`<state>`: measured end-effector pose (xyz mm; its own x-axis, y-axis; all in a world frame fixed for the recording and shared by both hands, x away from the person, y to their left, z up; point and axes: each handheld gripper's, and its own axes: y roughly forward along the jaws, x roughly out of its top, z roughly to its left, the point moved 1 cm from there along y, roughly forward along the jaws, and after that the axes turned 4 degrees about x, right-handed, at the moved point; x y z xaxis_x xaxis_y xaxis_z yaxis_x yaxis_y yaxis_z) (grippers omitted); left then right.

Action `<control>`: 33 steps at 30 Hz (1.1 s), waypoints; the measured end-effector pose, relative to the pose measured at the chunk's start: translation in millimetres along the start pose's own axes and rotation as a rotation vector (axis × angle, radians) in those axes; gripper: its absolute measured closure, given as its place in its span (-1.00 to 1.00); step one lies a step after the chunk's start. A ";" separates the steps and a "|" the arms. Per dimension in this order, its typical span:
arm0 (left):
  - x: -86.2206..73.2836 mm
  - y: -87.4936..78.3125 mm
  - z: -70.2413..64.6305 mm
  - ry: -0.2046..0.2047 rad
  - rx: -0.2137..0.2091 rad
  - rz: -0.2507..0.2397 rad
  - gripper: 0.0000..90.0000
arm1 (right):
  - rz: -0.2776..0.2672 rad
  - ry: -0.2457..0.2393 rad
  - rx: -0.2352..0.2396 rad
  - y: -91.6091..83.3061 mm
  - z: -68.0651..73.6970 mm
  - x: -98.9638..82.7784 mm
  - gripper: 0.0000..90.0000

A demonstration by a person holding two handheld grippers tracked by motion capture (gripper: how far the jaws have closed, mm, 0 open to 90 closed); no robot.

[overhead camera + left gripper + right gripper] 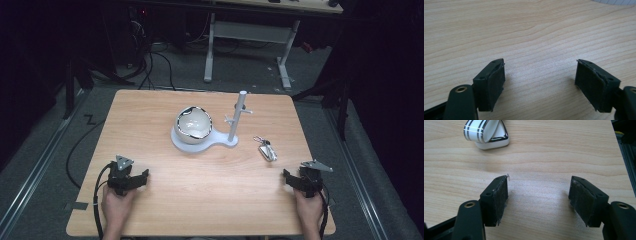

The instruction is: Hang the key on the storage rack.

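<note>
A white stand (221, 142) sits mid-table; its round dish (193, 125) has a dark rim, and an upright post (238, 116) with short pegs rises from it. To the right of the stand lies a white and chrome key fob (268, 152) (487, 133) on a small ring. My left gripper (128, 173) (539, 65) rests near the front left of the table, open, with bare wood between its pads. Near the front right corner my right gripper (302, 177) (538, 183) stands open too, nothing between its jaws, and the fob lies ahead of it and to its left.
The wooden table (165, 105) has its right edge close beside the right gripper. A cable (100, 200) trails from the left gripper over the front edge. Behind the table stand a white desk frame (210, 50) and floor cables (150, 70).
</note>
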<state>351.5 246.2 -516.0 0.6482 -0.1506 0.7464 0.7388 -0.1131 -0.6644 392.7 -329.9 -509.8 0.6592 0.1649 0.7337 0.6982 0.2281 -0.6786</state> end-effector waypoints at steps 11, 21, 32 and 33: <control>0.1 0.0 0.0 0.000 0.000 0.000 -0.46 | -0.001 -0.001 0.001 0.2 0.1 0.2 -0.29; 0.1 0.0 0.0 0.000 0.000 0.000 -0.46 | 0.000 0.011 0.000 -0.7 0.9 -0.5 -0.26; 0.1 0.0 -0.1 0.000 0.000 0.000 -0.46 | -0.022 0.002 0.017 -5.7 1.7 -3.2 -0.15; 0.1 0.0 -0.1 0.000 0.000 0.000 -0.46 | -0.022 0.002 0.017 -5.7 1.7 -3.2 -0.15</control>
<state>351.6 246.1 -516.0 0.6482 -0.1506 0.7464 0.7388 -0.1129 -0.6644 386.2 -330.1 -508.2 0.6443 0.1575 0.7484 0.7079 0.2476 -0.6615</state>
